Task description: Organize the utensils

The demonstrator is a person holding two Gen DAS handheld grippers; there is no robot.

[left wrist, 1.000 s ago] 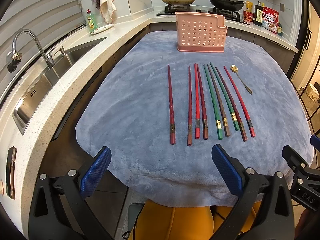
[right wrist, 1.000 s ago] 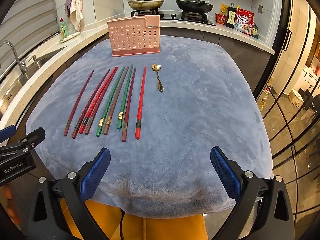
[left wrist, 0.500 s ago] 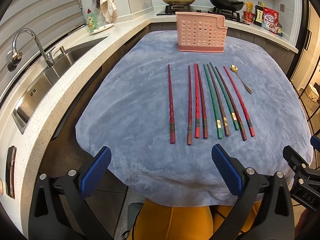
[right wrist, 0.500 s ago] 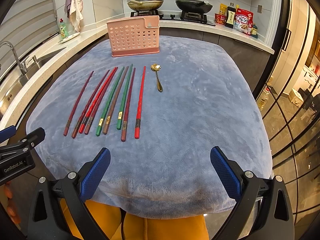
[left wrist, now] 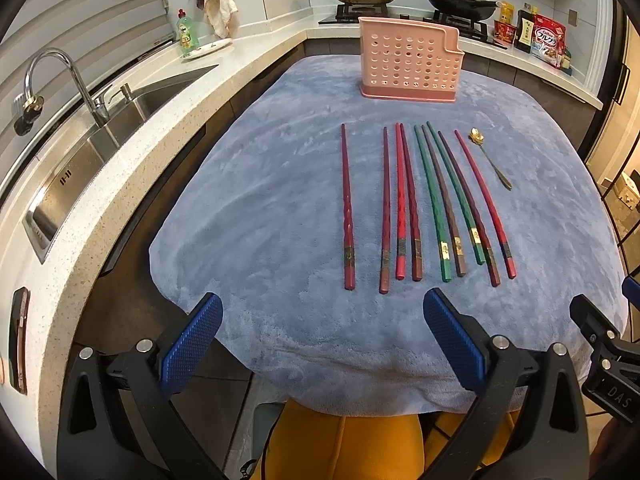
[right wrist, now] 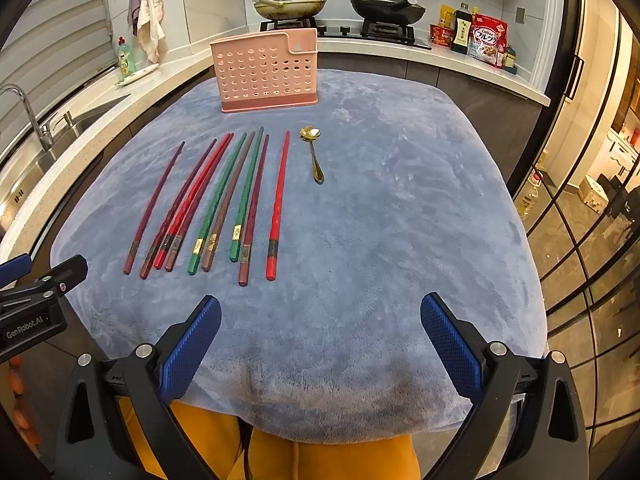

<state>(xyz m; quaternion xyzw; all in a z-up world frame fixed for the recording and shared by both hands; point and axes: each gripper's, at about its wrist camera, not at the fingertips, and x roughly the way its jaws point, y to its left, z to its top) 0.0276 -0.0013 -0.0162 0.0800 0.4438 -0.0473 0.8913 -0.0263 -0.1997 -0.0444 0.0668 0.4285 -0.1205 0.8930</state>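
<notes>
Behind holder [left wrist: 410, 66] wall, compartments hidden, chopsticks [left wrist: 424, 204] exposed

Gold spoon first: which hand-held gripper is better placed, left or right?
Right, probably. The gold spoon lies on the right end of the chopstick row, nearer the right hand-held gripper. The left hand-held gripper would cross the chopsticks. Both are open and empty.

A table draped in a blue-grey plush cloth [left wrist: 260, 216] is filling the middle of both views. A pink perforated utensil holder [left wrist: 409, 65] is standing upright on it toward the upper centre. Below that, 9 chopsticks [left wrist: 420, 204] in red, dark red, green and brown are lying side by side, and 1 gold spoon [left wrist: 490, 158] is resting just right of them.
</notes>
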